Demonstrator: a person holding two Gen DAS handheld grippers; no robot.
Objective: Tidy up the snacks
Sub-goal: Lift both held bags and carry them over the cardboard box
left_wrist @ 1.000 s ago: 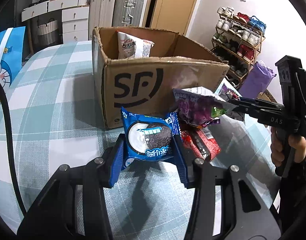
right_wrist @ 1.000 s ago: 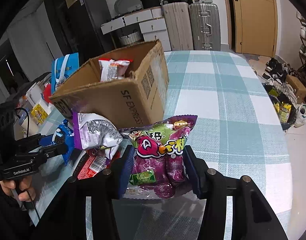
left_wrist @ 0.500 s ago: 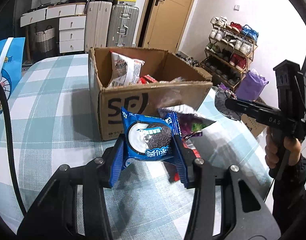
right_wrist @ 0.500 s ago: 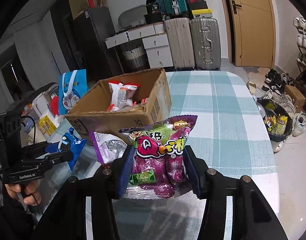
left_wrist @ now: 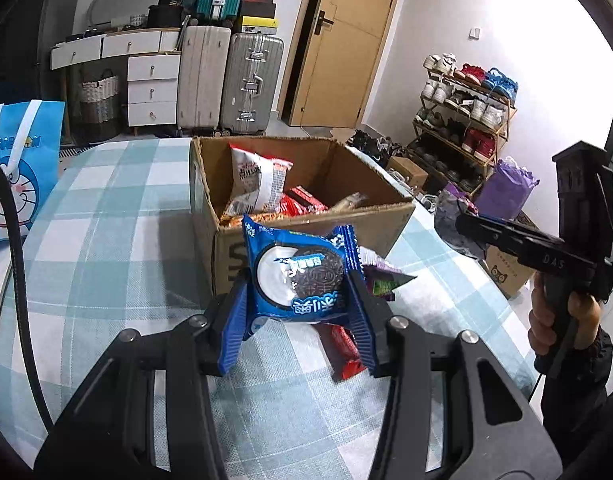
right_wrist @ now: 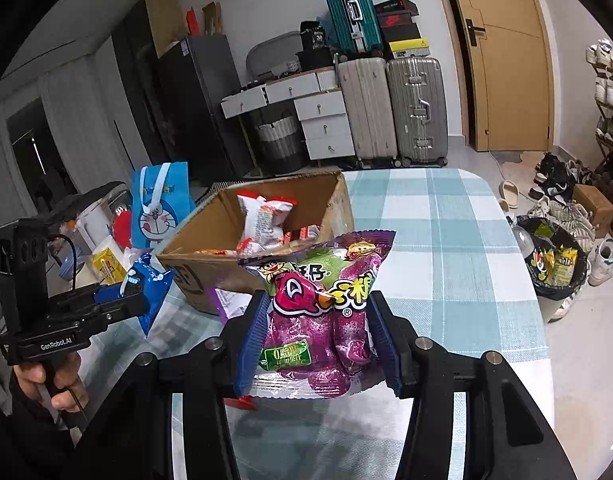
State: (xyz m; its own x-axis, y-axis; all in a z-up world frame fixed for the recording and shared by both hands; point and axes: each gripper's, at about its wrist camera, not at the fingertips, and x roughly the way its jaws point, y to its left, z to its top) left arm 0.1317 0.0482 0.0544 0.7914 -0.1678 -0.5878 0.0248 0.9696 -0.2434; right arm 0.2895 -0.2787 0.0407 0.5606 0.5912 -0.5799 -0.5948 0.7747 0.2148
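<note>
**Two packets lifted before the carton**

My left gripper point(left_wrist: 302, 316) clamps a blue foil cookie packet point(left_wrist: 300, 276), printed with a dark sandwich biscuit, between its blue pads; the packet stands upright, clear of the table; my right gripper point(right_wrist: 320, 336) is closed on a purple plastic bag of gummy sweets point(right_wrist: 326, 312), its green and purple top rising above the pads, its clear bottom seam hanging below them; both packets hang in front of the open brown cardboard box point(left_wrist: 386, 216), which stands on the teal-and-white checked tablecloth point(left_wrist: 106, 240); inside the box a white and red snack bag point(left_wrist: 258, 180) leans against the far left wall, with red wrappers point(left_wrist: 302, 200) lying beside it on the floor of the box; on the cloth just below my left pads lies a red snack wrapper point(left_wrist: 346, 356), and a purple and white packet point(right_wrist: 230, 302) lies against the box's near wall; a blue cartoon-cat gift bag point(right_wrist: 158, 204) stands beyond the box's left side.
</note>
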